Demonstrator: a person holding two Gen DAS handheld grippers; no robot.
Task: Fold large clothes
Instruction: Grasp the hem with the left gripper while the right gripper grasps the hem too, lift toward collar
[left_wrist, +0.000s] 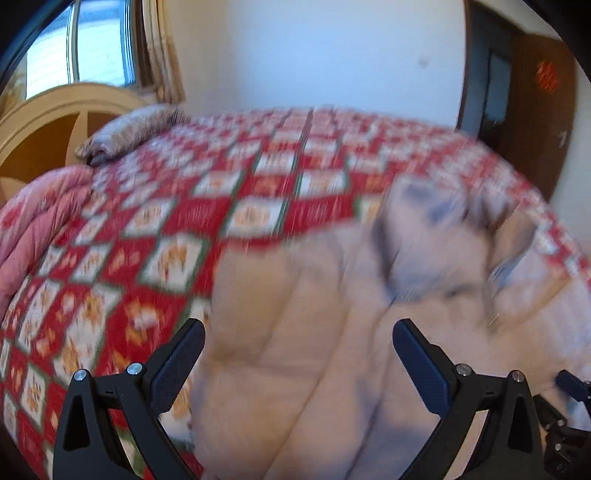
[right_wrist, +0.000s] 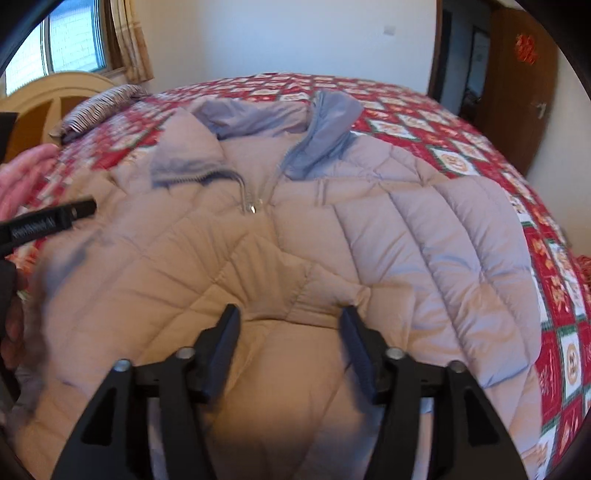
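Note:
A large beige quilted puffer jacket (right_wrist: 295, 240) lies spread on the bed, front up, with its grey-blue hood (right_wrist: 332, 122) at the far end and its zipper pull (right_wrist: 253, 206) near the collar. My right gripper (right_wrist: 290, 314) hovers low over the jacket's near part, jaws apart, and a puffed fold of fabric lies between the fingertips without being pinched. The left wrist view is blurred. In it my left gripper (left_wrist: 299, 332) stands wide open above the jacket (left_wrist: 332, 387) near its left edge, holding nothing. A black part of the left gripper (right_wrist: 48, 221) shows at the left.
A red and white patterned quilt (left_wrist: 258, 184) covers the bed. A striped pillow (left_wrist: 136, 125) and a rolled pink comforter (left_wrist: 37, 229) lie by the wooden headboard (left_wrist: 44, 122) at the left. A brown door (right_wrist: 517, 92) stands at the far right, a window (right_wrist: 74, 48) at the far left.

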